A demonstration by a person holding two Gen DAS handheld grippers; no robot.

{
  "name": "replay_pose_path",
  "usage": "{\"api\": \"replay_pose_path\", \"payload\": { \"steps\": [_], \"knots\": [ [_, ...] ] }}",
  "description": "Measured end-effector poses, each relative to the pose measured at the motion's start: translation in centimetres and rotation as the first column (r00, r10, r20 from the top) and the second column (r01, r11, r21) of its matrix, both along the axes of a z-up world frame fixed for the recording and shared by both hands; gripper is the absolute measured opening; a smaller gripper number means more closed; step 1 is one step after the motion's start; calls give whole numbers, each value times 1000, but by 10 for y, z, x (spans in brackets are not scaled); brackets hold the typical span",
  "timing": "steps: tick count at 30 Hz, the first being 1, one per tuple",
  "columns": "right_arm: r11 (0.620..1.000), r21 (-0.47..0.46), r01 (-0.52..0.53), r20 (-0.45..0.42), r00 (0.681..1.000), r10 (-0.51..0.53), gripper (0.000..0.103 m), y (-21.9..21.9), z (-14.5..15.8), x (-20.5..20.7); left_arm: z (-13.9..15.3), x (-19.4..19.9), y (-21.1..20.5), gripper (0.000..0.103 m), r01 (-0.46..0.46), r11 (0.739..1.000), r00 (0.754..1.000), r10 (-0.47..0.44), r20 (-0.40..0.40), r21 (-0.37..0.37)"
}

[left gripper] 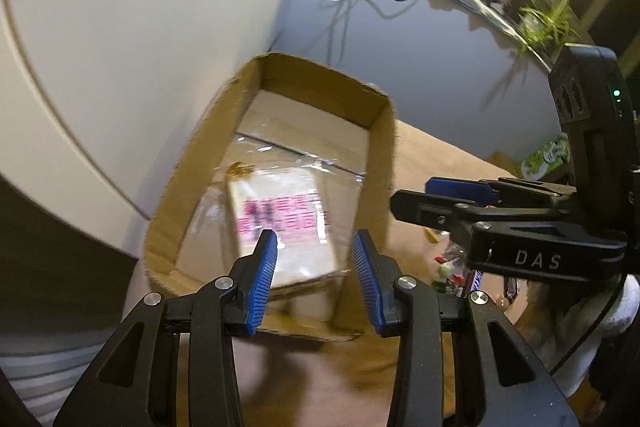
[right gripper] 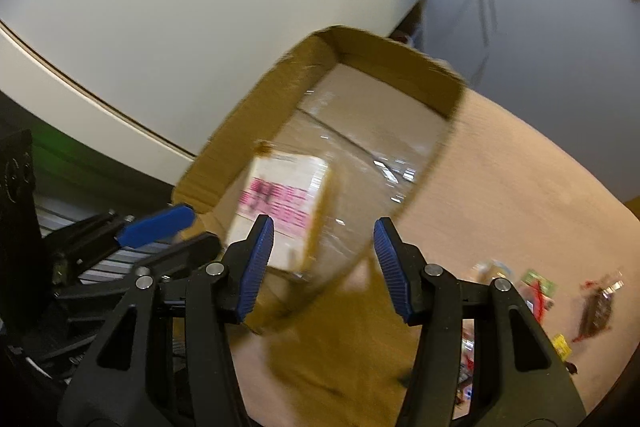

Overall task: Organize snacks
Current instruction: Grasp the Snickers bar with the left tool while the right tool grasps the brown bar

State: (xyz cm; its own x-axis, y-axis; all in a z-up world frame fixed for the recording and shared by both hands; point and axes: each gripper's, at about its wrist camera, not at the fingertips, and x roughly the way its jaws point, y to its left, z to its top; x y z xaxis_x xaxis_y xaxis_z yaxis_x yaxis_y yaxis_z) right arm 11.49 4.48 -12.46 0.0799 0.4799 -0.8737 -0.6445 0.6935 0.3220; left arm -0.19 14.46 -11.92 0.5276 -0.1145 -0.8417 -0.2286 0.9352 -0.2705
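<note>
- cardboard box (left gripper: 272,163) at table's left, against white wall, open top up to take snacks; labelled packet (left gripper: 280,227) lies flat inside.
- left gripper (left gripper: 314,247) hovers over box's near end, jaws parted, nothing between them.
- right gripper (right gripper: 324,239) beside it, spread and unloaded.
- loose snacks (right gripper: 536,291) wait on table (right gripper: 520,167), right of box; likely next pick.

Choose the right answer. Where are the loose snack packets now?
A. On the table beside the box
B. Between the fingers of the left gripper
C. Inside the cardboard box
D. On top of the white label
A. The snack packets lie on the table to the right of the cardboard box, which shows only a white label and clear tape inside.
</note>
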Motion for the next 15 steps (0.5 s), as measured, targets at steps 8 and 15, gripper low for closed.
{"api": "replay_pose_path", "payload": {
  "steps": [8, 15],
  "knots": [
    [991, -3, 136, 66, 989, -136, 69, -85, 2, 10, 4, 12, -46, 41, 127, 991, 992, -127, 10, 30],
    [966, -78, 248, 89, 966, -241, 78, -159, -5, 12, -3, 22, -84, 41, 221, 975, 975, -221, -9, 17]
  ]
}}
